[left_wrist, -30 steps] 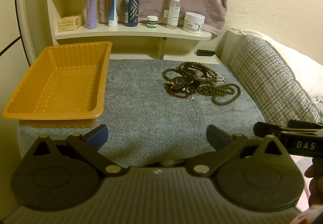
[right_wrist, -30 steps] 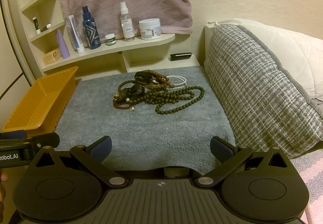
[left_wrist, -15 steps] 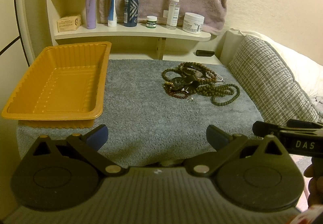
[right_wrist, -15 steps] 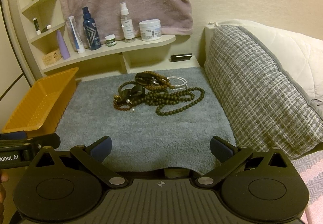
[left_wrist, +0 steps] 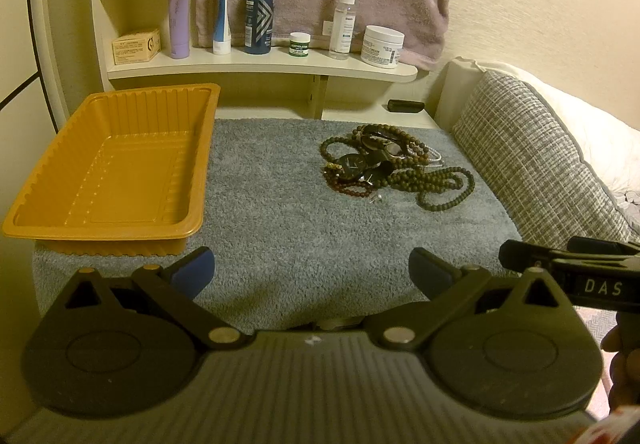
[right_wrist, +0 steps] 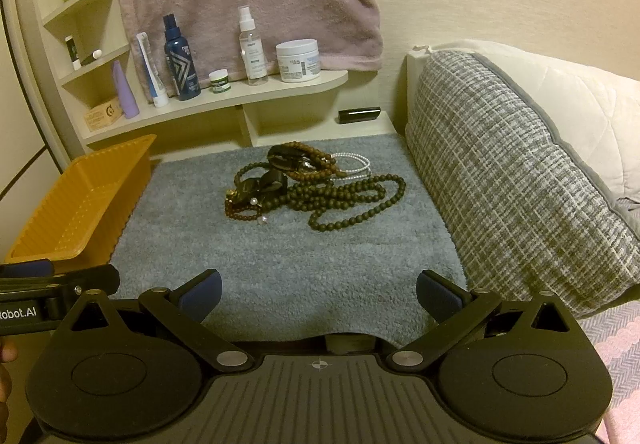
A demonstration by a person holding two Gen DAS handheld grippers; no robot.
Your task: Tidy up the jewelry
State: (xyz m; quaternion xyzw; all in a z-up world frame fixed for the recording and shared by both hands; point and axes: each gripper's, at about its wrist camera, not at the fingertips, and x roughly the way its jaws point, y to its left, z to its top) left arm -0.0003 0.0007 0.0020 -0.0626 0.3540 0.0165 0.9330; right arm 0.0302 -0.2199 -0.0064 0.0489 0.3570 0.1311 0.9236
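Starting pt: jewelry pile untouched at 1 o'clock, tray at 10 bare; your left gripper & right gripper both spread apart, holding nothing.

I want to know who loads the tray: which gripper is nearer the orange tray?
Left. The left gripper hovers open just beside the orange tray; the right gripper sits farther right, across the mat.

We note the tray left on the mat, jewelry pile far right. Shelf behind; cushion right.
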